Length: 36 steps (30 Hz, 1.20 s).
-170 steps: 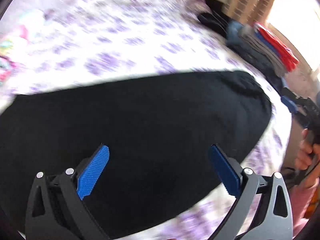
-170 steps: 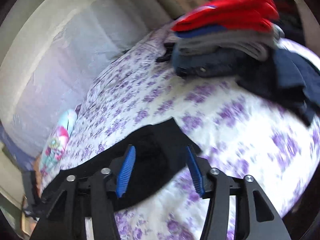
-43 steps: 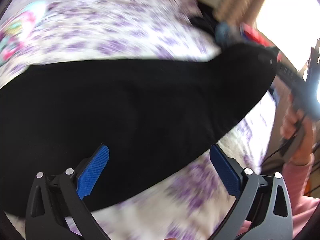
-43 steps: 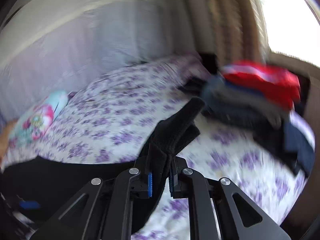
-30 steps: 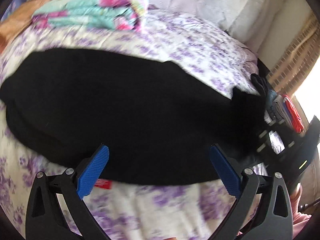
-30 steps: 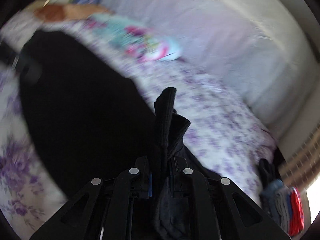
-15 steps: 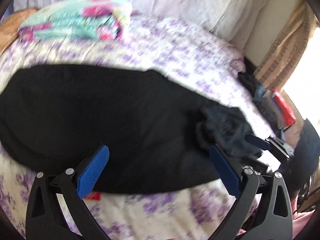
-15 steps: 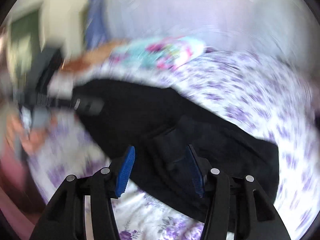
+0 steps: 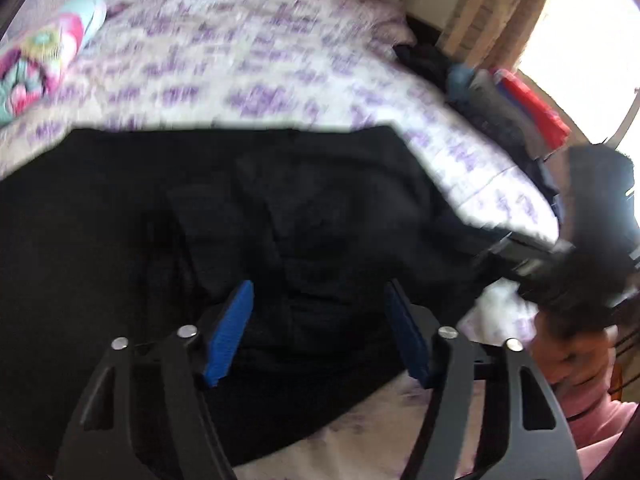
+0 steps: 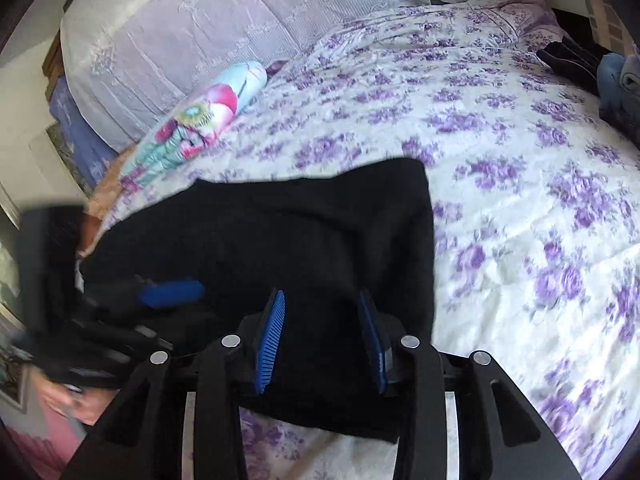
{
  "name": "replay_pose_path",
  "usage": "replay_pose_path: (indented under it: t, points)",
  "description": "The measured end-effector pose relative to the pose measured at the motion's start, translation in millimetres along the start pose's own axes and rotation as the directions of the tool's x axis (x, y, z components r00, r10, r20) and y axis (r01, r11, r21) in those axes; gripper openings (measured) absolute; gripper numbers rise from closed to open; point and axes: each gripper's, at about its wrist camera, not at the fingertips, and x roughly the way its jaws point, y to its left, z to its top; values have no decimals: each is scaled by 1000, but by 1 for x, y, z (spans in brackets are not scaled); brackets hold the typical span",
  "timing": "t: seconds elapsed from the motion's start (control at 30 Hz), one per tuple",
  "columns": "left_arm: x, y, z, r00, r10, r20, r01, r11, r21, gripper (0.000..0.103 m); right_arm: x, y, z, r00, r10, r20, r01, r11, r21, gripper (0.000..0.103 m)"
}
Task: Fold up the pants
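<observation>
One pair of black pants [image 10: 304, 240] lies folded on the bed [image 10: 520, 160]; two grippers, left gripper [image 9: 318, 332] and right gripper [image 10: 320, 340], hover with jaws just narrowing, released, grasping nothing.

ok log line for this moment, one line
stage: first fold laid | black pants flat on floral bedspread | left gripper open, closing, above pants | right gripper open, closing, nothing held

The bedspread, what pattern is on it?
Purple flowers on white bedspread; clearest in the right wrist view.

Black pants [image 10: 304, 240] lie folded flat on the floral bed, rumpled layers on top, a squared corner at one o'clock
</observation>
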Motion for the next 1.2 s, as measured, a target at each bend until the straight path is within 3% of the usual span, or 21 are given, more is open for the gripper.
replay_pose_path:
  t: [0.13, 0.2, 0.23, 0.3, 0.33, 0.43, 0.57, 0.6, 0.67, 0.7, 0.73, 0.8, 0.87, 1.0, 1.1, 1.2]
  points:
    - [-5, 4, -2, 999, -27, 17, 27, 1000, -14, 64, 2, -2, 35, 998, 19, 65, -18, 1000, -17, 38]
    - [-6, 9, -5, 998, -48, 29, 49, 998, -34, 64, 13, -11, 56, 995, 66, 77, -66, 998, 1, 40]
    - [-6, 9, -5, 998, -52, 33, 53, 998, -36, 64, 24, -18, 64, 995, 83, 52, -84, 996, 18, 40]
    - [-8, 8, -4, 997, -60, 38, 61, 997, -39, 65, 58, -32, 69, 998, 15, -58, -12, 999, 49, 38]
    - [-8, 8, -5, 997, -62, 42, 63, 997, -35, 66, 70, -36, 68, 995, 7, -99, -2, 998, 59, 38]
    - [-7, 4, -6, 997, -59, 47, 60, 998, -14, 70, 50, -27, 62, 999, -13, -52, 15, 999, 40, 39]
    - [-5, 0, -7, 997, -50, 51, 49, 999, 14, 75, -10, -3, 29, 993, 50, 108, -52, 999, 14, 53]
    - [-5, -2, -7, 998, -42, 51, 41, 999, 23, 75, -13, -1, 14, 995, 21, 98, -22, 1000, 7, 56]
    - [-4, -5, -8, 998, -30, 52, 28, 999, 38, 77, 7, -8, -14, 999, -50, -1, 50, 999, 1, 57]
    - [-3, -6, -9, 998, -27, 50, 25, 999, 47, 80, 9, -8, -28, 997, -57, 50, 58, 998, -21, 57]
    - [-3, -8, -9, 999, -19, 51, 16, 998, 57, 82, 4, -4, -32, 995, -59, 82, 62, 997, -35, 61]
    - [-1, -13, -11, 999, 11, 53, -16, 996, 85, 83, 4, 4, -30, 997, -26, 69, 31, 997, -69, 87]
    - [-2, -15, -12, 998, 32, 59, -38, 995, 97, 82, 9, 4, -30, 998, -25, 63, 30, 996, -83, 87]
    - [-7, -10, -10, 998, 6, 57, -10, 998, 65, 83, -1, 0, -33, 996, 22, 81, -19, 999, -44, 88]
    - [-16, -7, -6, 998, 14, 64, -16, 999, 36, 84, -8, 3, -32, 996, -9, 89, 12, 999, -32, 88]
    - [-46, 1, -5, 983, 129, 131, -133, 991, 24, 92, -15, 25, -27, 990, -97, 101, 104, 992, -71, 88]
